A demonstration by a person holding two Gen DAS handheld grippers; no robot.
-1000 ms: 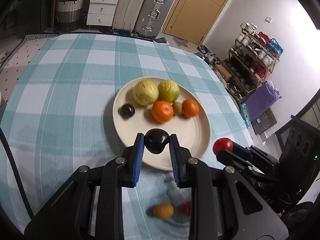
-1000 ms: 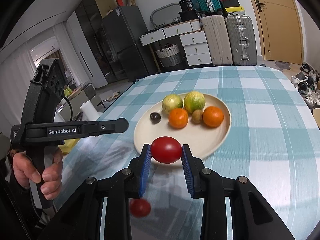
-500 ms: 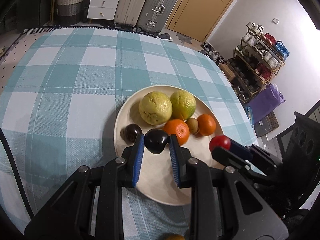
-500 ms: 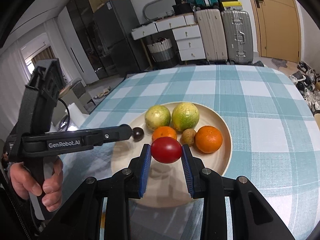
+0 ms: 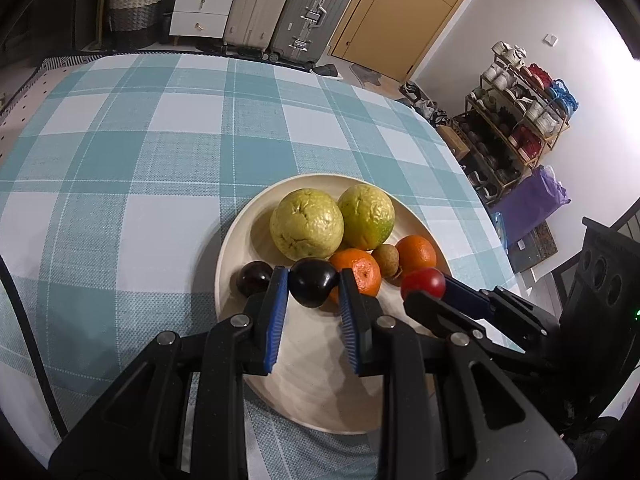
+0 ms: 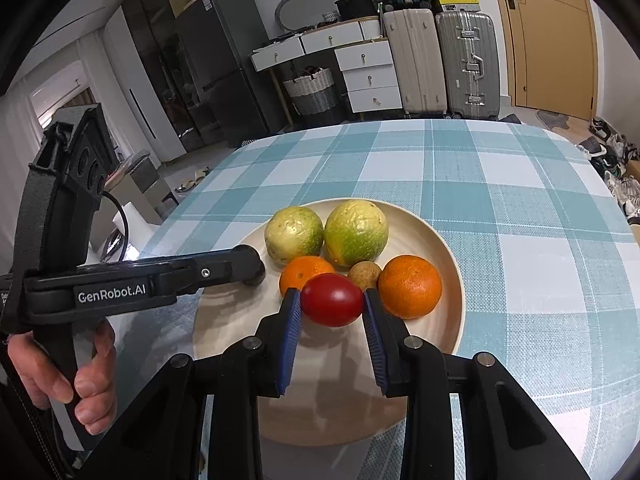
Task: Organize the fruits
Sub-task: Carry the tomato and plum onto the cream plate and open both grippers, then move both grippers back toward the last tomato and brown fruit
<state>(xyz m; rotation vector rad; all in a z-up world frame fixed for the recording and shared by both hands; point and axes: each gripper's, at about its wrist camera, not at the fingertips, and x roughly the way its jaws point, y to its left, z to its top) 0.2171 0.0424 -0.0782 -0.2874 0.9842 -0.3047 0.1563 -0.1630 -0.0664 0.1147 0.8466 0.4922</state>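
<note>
My left claw (image 5: 313,289) grips a dark plum (image 5: 313,287) over the plate's (image 5: 240,236) near-left side, beside another dark fruit (image 5: 253,278). My right claw (image 6: 331,301) holds a red tomato (image 6: 332,299) just short of the oranges (image 6: 409,286); bare plate lies below both.

One brand reads — "GenRobot.AI" — on the left gripper (image 6: 252,266).
</note>
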